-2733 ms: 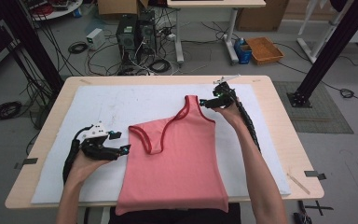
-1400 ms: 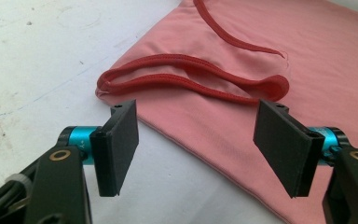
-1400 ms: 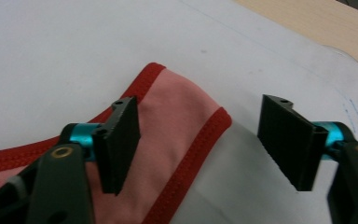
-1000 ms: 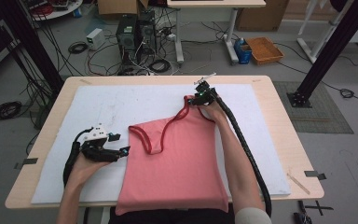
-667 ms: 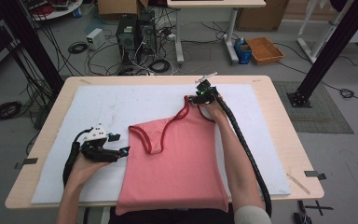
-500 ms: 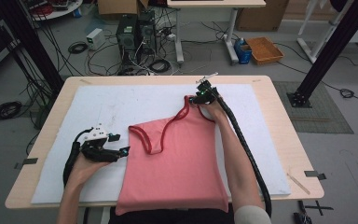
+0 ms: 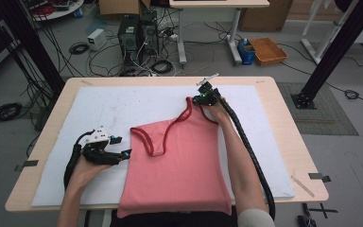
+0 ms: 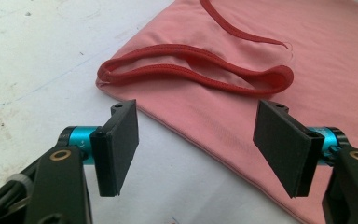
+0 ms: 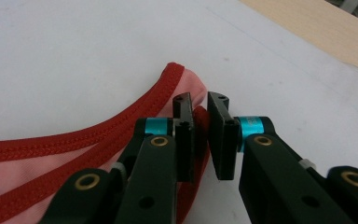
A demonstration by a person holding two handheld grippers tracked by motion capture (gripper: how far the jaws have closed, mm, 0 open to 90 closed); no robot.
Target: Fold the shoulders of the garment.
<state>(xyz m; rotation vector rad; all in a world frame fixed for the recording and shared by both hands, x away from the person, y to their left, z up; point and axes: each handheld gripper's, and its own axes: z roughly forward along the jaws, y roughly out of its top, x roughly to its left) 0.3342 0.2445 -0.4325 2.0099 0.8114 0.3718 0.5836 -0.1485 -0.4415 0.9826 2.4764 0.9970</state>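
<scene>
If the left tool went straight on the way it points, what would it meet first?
Most likely the pink top: its side edge lies just ahead of the open left tool, with the red-trimmed strap loop right behind. Depth is hard to judge.

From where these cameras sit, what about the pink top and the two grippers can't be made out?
- Bottom hem of the pink top: cut off by the table's near edge, high view.
- Strap end in the right gripper: hidden between its closed black jaws, right gripper view.
- Left gripper jaw gap: too small in the high view; the left gripper view shows it open.
</scene>
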